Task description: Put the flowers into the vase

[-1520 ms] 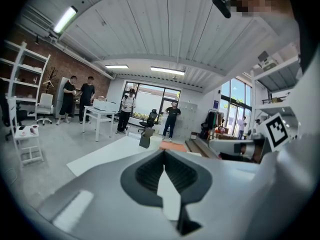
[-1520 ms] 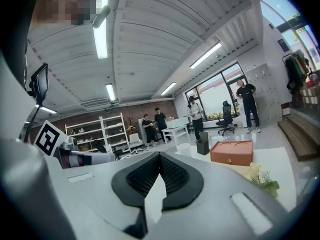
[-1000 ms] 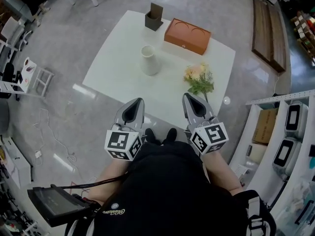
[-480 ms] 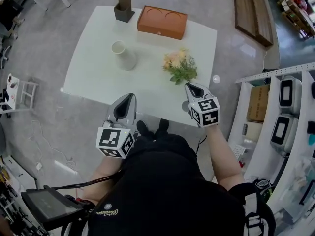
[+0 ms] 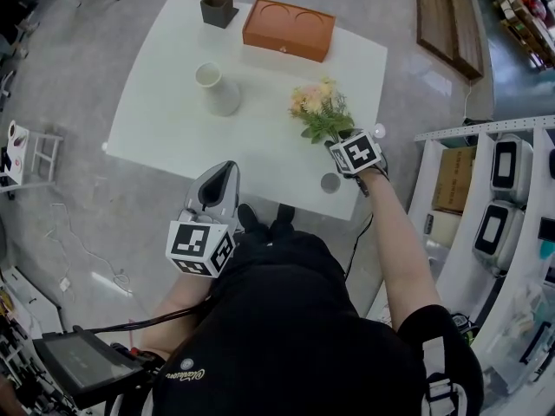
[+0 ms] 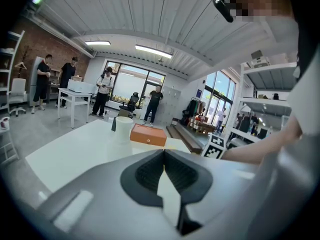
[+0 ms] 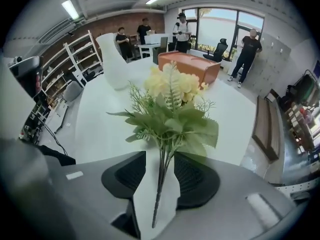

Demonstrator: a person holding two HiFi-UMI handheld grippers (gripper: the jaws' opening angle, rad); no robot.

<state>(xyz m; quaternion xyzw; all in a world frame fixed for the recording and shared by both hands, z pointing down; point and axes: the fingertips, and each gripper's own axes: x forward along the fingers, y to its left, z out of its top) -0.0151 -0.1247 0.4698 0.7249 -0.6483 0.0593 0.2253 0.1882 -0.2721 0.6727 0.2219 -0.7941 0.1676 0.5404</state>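
A bunch of pale peach flowers [image 5: 321, 111] with green leaves lies on the white table [image 5: 173, 137], right of the middle. My right gripper [image 5: 340, 144] points steeply down at its stem end. In the right gripper view the thin stems [image 7: 160, 184] run between the opening jaws of that gripper [image 7: 160, 156], and neither pad touches them. The white vase [image 5: 217, 89] stands upright left of the flowers, and shows in the right gripper view [image 7: 116, 59] and in the left gripper view [image 6: 123, 129]. My left gripper [image 5: 224, 167] hovers at the table's near edge with its tips together and nothing in them [image 6: 163, 153].
An orange box [image 5: 288, 29] and a dark holder [image 5: 218, 5] sit at the table's far edge. A small grey disc [image 5: 330, 182] lies near the right gripper. White shelving [image 5: 512, 189] stands to the right. People stand in the background [image 6: 105, 91].
My right gripper has swung forward and down from in front of my body to the flower stems and now points steeply down. The left gripper shifted only slightly.
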